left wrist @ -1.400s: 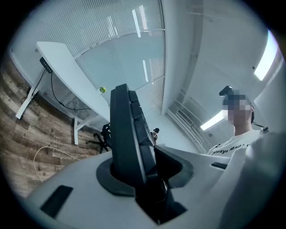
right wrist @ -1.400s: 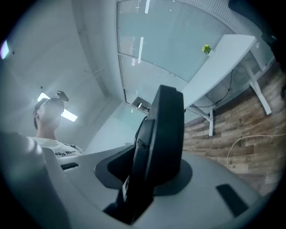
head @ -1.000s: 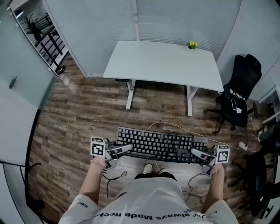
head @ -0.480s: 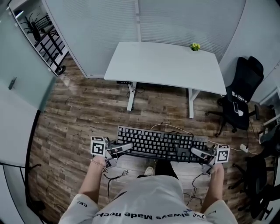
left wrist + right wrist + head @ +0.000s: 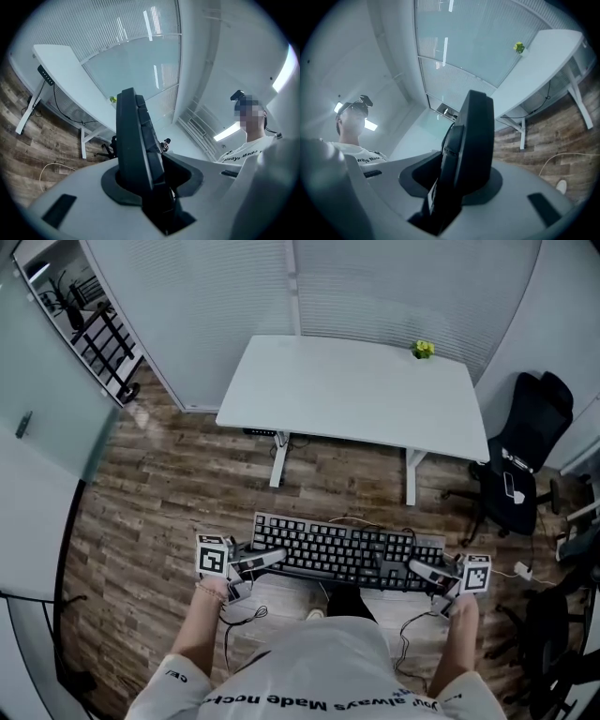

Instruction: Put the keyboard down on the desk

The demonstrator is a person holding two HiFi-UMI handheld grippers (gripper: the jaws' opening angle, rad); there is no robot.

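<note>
We held the black keyboard (image 5: 349, 551) level above the wooden floor (image 5: 159, 493), left tongs (image 5: 270, 557) and right tongs (image 5: 422, 567) each pinching one end to balance it, well apart from the white worktop (image 5: 356, 390) ahead.

Black keyboard (image 5: 349, 549), white desk (image 5: 356, 395), brown wood-grain floor (image 5: 169, 502)

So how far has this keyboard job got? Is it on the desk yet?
Not yet. Done: the keyboard is lifted, clamped at its ends by the left gripper and right gripper. In hand: it hangs over the wood floor, short of the white desk. Left: reach the desk and set it down.
</note>
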